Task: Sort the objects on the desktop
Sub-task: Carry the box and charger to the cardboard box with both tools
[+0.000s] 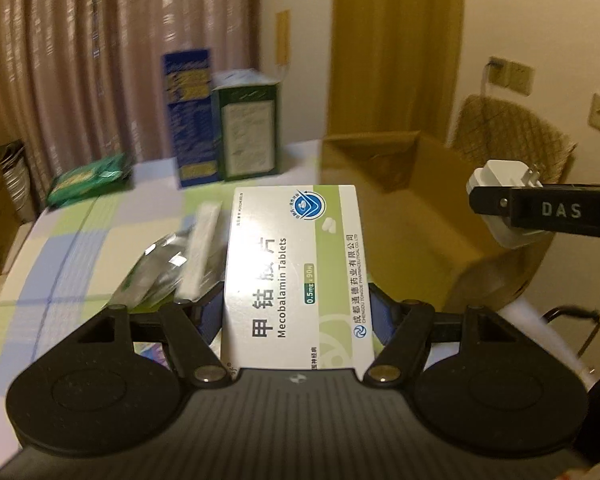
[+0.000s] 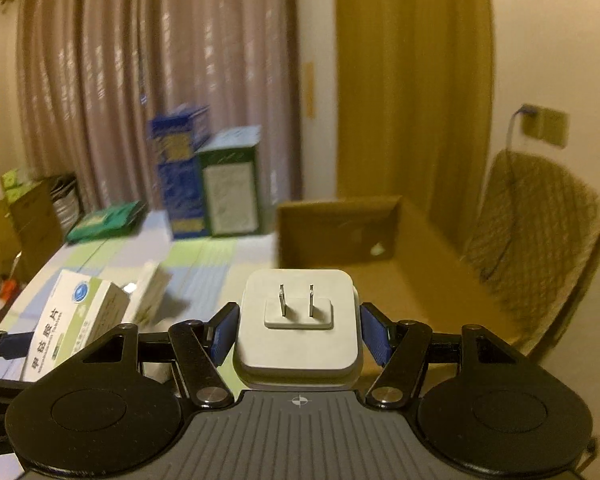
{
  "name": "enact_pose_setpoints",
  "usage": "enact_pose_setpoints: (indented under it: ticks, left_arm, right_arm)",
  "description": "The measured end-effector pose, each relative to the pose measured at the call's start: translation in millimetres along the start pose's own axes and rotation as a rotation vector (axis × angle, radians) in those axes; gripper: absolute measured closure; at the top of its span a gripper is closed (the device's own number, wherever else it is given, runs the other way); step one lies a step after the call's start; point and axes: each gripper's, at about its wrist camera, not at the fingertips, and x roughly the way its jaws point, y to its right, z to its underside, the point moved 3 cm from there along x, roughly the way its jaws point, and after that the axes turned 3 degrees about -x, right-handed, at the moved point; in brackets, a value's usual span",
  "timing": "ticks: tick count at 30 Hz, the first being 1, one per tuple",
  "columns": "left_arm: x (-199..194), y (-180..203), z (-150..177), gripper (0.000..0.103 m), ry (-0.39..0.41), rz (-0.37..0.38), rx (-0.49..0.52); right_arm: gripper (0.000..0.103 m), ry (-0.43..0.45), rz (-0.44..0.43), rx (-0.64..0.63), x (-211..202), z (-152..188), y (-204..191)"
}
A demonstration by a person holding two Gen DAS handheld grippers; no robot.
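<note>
Pill box [image 1: 296, 280]: white/green carton, "Mecobalamin Tablets", printed face up, long axis pointing away from the tool, clamped between the left pads. Charger [image 2: 298, 322]: white square plug, two flat prongs facing up, clamped between the right pads. Cardboard box [image 2: 404, 276]: open, brown, just ahead and right.

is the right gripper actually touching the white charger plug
Touching. The right wrist view shows the right gripper with both blue pads pressed against the white charger plug.
</note>
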Motion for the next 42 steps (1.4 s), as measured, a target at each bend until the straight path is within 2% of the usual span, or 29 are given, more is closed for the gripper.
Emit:
enact_pose_setpoints:
  ticks: [8, 18, 26, 34, 42]
  left_arm:
    - [38.9, 65.2, -41.7, 0.036, -0.015, 0.102, 0.011]
    - [92.4, 114.0, -61.4, 0.036, -0.058, 0.161, 0.028]
    - [122.9, 124.9, -63.4, 0.036, -0.086, 0.178, 0.008]
    - [144.4, 125.5, -56.3, 0.036, -0.108, 0.189, -0.013]
    - [134.1, 103.5, -61.4, 0.036, -0.063, 0.172, -0.048]
  right_arm:
    - [0.041, -0.012, 0.055, 0.01, 14.1, -13.8, 59.5]
    - [0.041, -0.045, 0.057, 0.072, 35.4, -9.1, 117.0]
    - [0.041, -0.064, 0.049, 0.101, 58.1, -4.3, 137.8]
    - [0.041, -0.081, 0.046, 0.099, 75.1, 0.4, 140.0]
    - [0.041, -0.088, 0.043, 0.095, 80.5, 1.1, 137.5]
